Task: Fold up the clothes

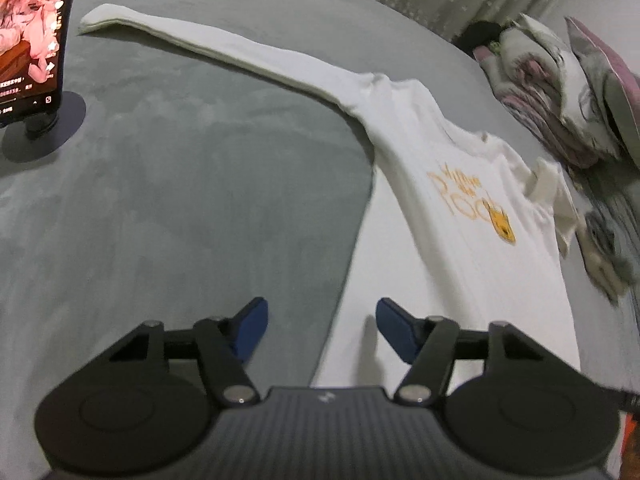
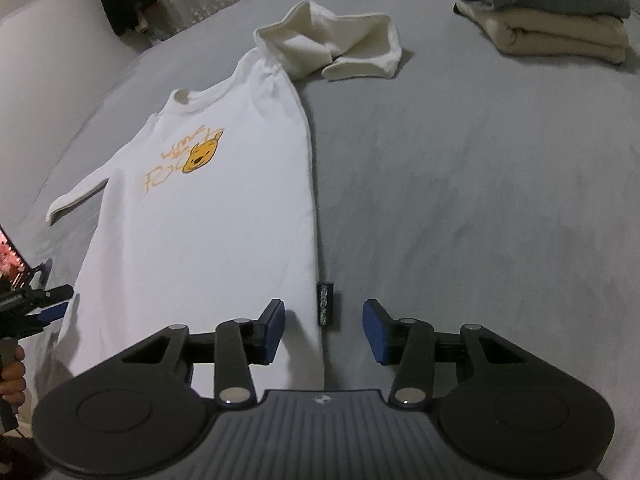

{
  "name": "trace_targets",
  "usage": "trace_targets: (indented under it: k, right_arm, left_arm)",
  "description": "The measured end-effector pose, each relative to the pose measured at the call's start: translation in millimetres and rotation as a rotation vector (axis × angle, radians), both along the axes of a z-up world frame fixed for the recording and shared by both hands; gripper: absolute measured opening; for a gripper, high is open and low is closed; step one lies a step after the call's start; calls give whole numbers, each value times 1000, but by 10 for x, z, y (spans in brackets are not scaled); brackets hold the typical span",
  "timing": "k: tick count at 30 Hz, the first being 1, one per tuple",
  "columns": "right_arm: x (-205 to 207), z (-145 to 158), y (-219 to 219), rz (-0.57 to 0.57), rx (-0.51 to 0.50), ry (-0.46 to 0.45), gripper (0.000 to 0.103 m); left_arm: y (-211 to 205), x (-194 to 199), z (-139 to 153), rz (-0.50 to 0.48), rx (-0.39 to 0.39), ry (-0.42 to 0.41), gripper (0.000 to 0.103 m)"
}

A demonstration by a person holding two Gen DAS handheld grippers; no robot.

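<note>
A white long-sleeved shirt (image 1: 452, 240) with a yellow bear print (image 2: 199, 155) lies face up and flat on the grey bed (image 2: 460, 184). In the left wrist view one sleeve (image 1: 208, 42) stretches out straight across the cover toward a phone on a round stand (image 1: 30, 44); in the right wrist view the other sleeve (image 2: 340, 50) lies crumpled in a heap by the shoulder. The left gripper (image 1: 322, 330) hangs over the shirt's lower side edge, its jaws released and parted, nothing pinched between the blue pads (image 1: 250, 334). The right gripper (image 2: 324, 330) hovers at the opposite hem corner, jaws also released, with the fabric edge and a small black tag (image 2: 326, 303) showing in the gap but not gripped. A stack of folded clothes (image 2: 548, 20) sits well apart on the bed, and patterned pillows (image 1: 560, 92) lie just beside the shirt's collar end.
</note>
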State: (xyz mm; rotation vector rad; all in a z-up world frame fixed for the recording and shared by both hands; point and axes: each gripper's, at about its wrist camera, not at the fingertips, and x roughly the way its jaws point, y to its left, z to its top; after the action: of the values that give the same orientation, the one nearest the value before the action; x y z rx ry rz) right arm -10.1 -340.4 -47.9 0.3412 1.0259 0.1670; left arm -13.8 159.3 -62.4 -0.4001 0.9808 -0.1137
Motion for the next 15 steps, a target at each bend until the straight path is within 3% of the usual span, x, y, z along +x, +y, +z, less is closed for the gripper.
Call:
trace_targets:
  k: [8, 10, 12, 15]
  right_arm:
    - [-92, -18, 36, 40, -3, 14, 29]
    - [-114, -21, 64, 61, -5, 19, 23]
    - [-133, -25, 80, 74, -4, 23, 15]
    - [-162, -15, 87, 79, 7, 24, 10]
  left_arm:
    - [-75, -136, -2, -80, 30, 21, 34]
    - [-81, -194, 4, -94, 27, 27, 8]
    - [-33, -271, 28, -50, -13, 19, 7]
    - [-5, -436, 121, 11, -26, -13, 7]
